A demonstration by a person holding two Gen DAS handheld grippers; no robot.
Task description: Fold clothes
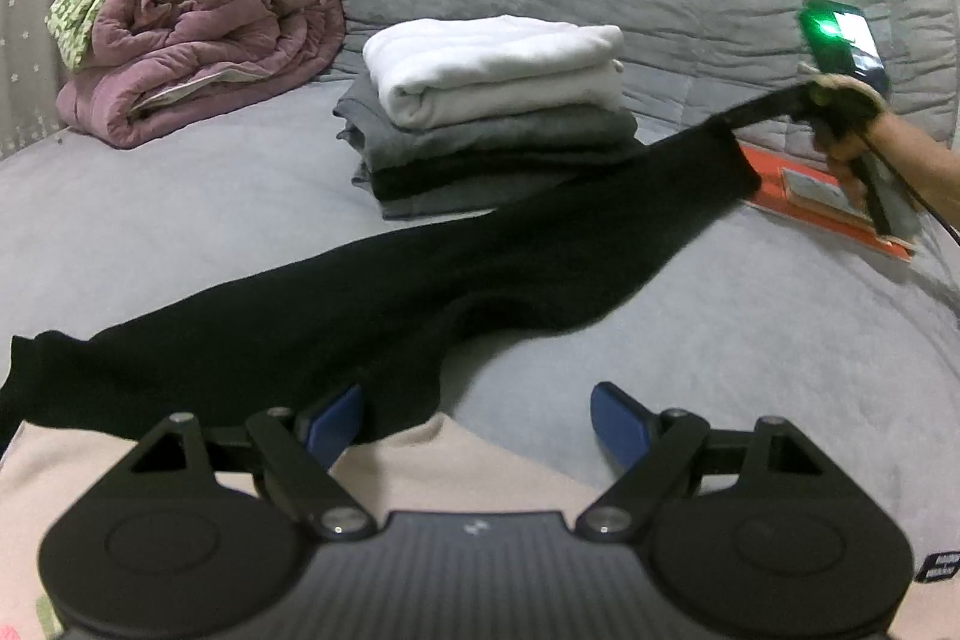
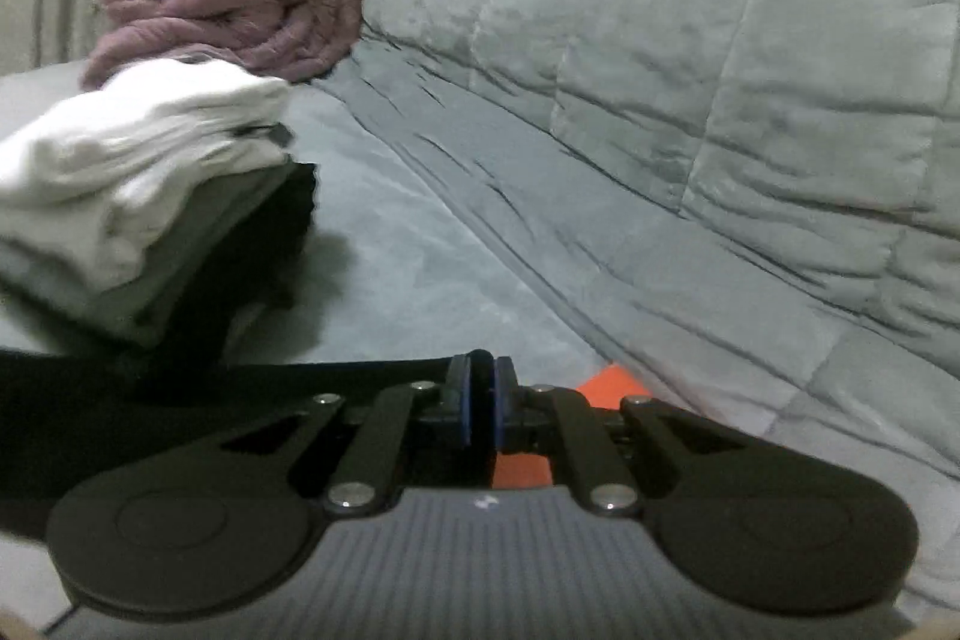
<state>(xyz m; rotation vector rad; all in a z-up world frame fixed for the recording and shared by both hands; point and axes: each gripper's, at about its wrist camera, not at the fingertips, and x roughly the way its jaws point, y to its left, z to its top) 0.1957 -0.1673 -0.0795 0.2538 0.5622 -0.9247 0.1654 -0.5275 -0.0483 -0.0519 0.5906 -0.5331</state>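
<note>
The black garment [image 1: 372, 292] is gripped at its right end by the closed right tongs [image 2: 482, 400] — the left tongs [image 1: 477, 421] are held wide open, empty, near the folded stack [image 1: 492, 112] on the bed [image 1: 180, 220].

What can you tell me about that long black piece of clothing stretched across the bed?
The long black soft fabric garment is unfolded and pulled out diagonally over the grey bed cover. Its far end is lifted and pinched in the shut right gripper. Its near part lies by the open left gripper, against one blue finger. It passes in front of the stack of folded clothes.
</note>
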